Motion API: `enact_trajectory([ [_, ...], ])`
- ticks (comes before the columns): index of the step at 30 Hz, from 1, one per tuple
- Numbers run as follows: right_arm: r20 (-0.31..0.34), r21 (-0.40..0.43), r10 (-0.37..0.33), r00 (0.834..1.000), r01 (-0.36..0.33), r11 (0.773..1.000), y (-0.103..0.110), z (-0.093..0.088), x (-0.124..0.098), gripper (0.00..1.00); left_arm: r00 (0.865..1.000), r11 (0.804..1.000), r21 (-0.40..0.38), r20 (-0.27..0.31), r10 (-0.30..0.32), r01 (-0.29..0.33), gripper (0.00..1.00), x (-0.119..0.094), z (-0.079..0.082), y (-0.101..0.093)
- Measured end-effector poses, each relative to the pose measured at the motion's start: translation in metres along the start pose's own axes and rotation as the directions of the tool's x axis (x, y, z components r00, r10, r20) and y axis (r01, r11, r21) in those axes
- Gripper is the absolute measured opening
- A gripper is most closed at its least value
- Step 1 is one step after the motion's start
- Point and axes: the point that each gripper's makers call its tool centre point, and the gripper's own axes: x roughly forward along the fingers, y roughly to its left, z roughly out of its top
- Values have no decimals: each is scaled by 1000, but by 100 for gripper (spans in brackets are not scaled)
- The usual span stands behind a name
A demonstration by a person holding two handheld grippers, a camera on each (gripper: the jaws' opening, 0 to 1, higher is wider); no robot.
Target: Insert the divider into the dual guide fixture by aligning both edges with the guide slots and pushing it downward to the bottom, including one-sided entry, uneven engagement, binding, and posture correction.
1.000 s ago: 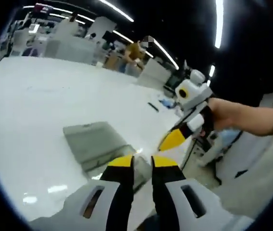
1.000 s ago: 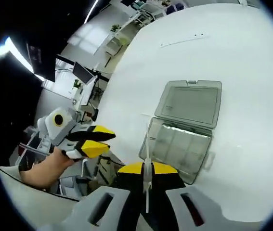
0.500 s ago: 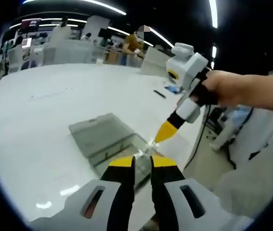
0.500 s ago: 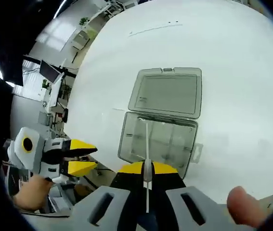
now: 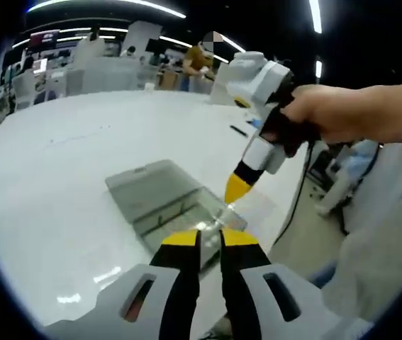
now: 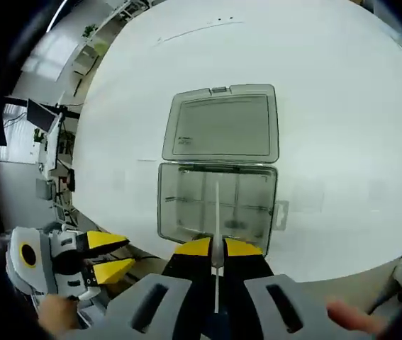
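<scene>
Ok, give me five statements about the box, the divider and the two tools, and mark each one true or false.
1. The box lies open, with its lid flat on the table. True.
2. The right tool is shut on a thin divider. True.
3. The left tool holds the divider. False: nothing sits between its jaws.
4. The divider lies flat on the table beside the box. False: it stands edge-on in the right tool, over the box's tray.
5. In the left gripper view the right tool points down at the near end of the box. True.
</scene>
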Motion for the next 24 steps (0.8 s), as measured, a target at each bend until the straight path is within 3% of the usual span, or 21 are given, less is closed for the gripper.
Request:
enact_trajectory([
  [3,-10,5,-17,1000,17,1000,3,1,1,0,1000,1000,5,-5,6,-6,7,-1,-1,0],
  [4,1,-30,-19,1000,19,999,4,4,2,0,1000,1000,6,-6,9,-9,7,-1,-2,1],
  [7,-80,-12,-71,994,70,997,1,-6,3,0,1000,1000,8,-6,13,-13,7,-1,-2,1],
  [8,-50,-30,-76,996,75,997,1,-3,4,0,1000,1000,10,-6,17,-16,7,-2,-2,1],
  [15,-29,-53,-80,996,78,996,3,3,2,0,1000,1000,7,-3,25,-25,7,-4,-3,3],
  [24,-35,6,-72,997,72,997,2,3,5,0,999,999,16,-7,39,-39,7,-3,-3,6],
])
